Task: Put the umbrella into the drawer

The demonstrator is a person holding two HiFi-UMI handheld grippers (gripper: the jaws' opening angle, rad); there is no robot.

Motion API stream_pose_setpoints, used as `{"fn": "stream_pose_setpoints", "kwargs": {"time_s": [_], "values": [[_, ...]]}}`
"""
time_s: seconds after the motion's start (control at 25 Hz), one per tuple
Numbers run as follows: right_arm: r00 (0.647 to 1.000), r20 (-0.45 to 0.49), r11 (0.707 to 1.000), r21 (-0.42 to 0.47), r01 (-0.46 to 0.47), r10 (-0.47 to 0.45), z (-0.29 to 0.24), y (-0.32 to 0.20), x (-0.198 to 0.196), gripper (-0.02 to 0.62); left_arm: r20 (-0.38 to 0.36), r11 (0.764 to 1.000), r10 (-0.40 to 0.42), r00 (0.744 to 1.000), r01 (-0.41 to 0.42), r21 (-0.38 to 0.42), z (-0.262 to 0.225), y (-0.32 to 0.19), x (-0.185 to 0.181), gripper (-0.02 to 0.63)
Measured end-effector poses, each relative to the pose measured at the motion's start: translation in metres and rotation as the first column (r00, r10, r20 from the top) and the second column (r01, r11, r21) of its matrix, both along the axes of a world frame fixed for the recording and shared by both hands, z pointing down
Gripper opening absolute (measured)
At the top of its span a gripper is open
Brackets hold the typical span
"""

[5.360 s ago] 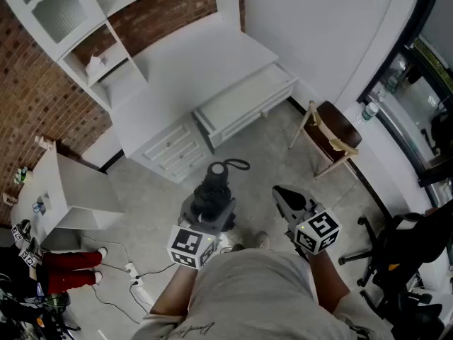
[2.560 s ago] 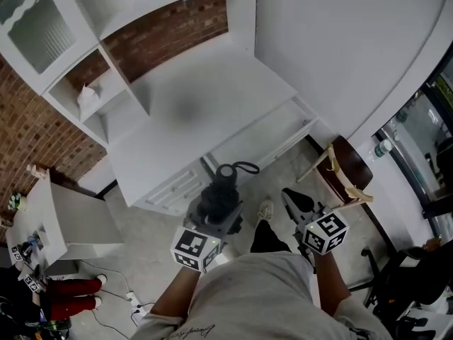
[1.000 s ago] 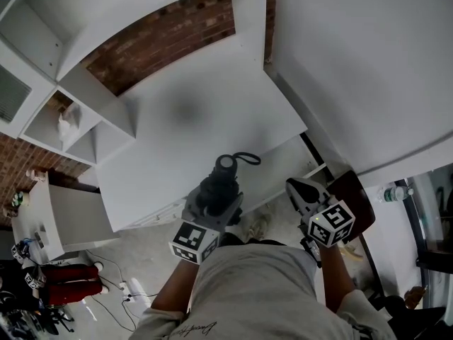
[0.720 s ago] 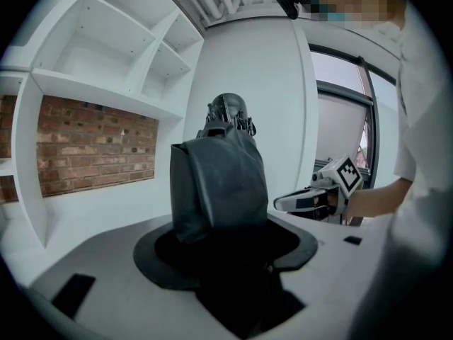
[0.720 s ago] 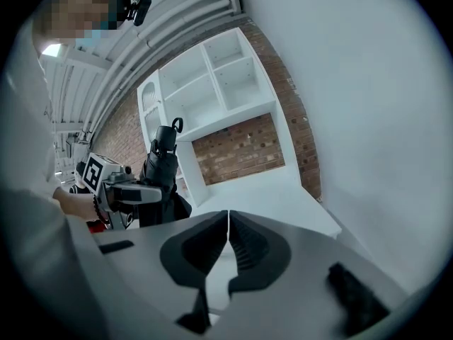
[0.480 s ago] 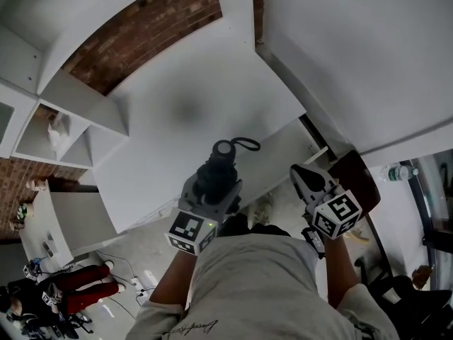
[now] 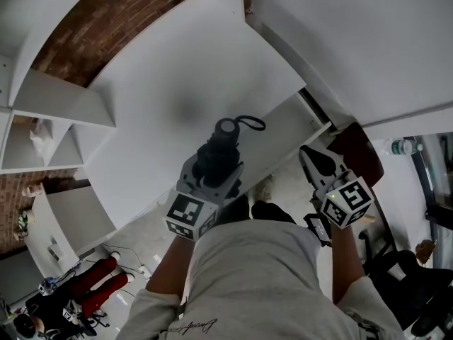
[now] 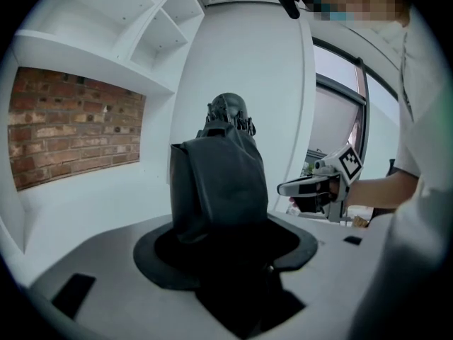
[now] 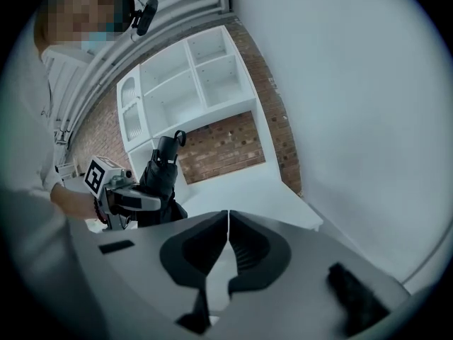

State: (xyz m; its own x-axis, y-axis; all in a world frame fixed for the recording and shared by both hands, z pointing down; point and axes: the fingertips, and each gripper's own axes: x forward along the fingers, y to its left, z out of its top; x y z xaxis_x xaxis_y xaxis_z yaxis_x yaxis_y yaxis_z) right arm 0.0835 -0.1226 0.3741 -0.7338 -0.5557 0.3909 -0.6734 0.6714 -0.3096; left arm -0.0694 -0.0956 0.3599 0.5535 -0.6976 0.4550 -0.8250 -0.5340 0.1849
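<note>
Head view: the left gripper (image 7: 214, 166) was clamped on a folded black umbrella (image 7: 221, 147), held above the front edge of the white desk (image 7: 177, 76). The open drawer (image 7: 287, 129) lay just to its right and below it. The right gripper (image 7: 316, 163) hung beyond the drawer's end.

Left gripper view: the umbrella's dark fabric filled the space between the jaws, with its strapped handle end pointing away.

Right gripper view: the jaws met, with nothing between them.
</note>
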Motion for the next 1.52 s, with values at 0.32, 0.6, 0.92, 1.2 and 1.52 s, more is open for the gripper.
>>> {"fn": "stream_pose_setpoints", "kwargs": {"time_s": [0.32,0.6,0.92,1.2,1.52], "values": [[1.0,-0.029,0.998,-0.056,0.005,-0.006,0.024,0.006,-0.005,0.028,0.031,0.997,0.045,0.998,-0.043,-0.059,0.04,-0.005,-0.001,0.273],[0.999,-0.032,0.996,-0.084,-0.008,0.005,0.041,0.01,-0.001,0.028,0.035,0.993,0.066,0.997,-0.062,-0.101,0.063,-0.001,-0.001,0.273],[0.999,-0.045,0.994,-0.106,-0.028,0.024,0.056,0.014,0.005,0.029,0.053,0.988,0.117,0.992,-0.111,-0.107,0.079,-0.001,0.008,0.273],[0.998,-0.048,0.992,-0.116,-0.047,0.041,0.064,0.018,0.01,0.028,0.071,0.983,0.138,0.988,-0.127,-0.133,0.098,0.003,0.01,0.273],[0.998,-0.048,0.988,-0.142,-0.056,0.05,0.076,0.025,0.016,0.029,0.106,0.977,0.169,0.98,-0.153,-0.148,0.113,0.004,0.017,0.273]]}}
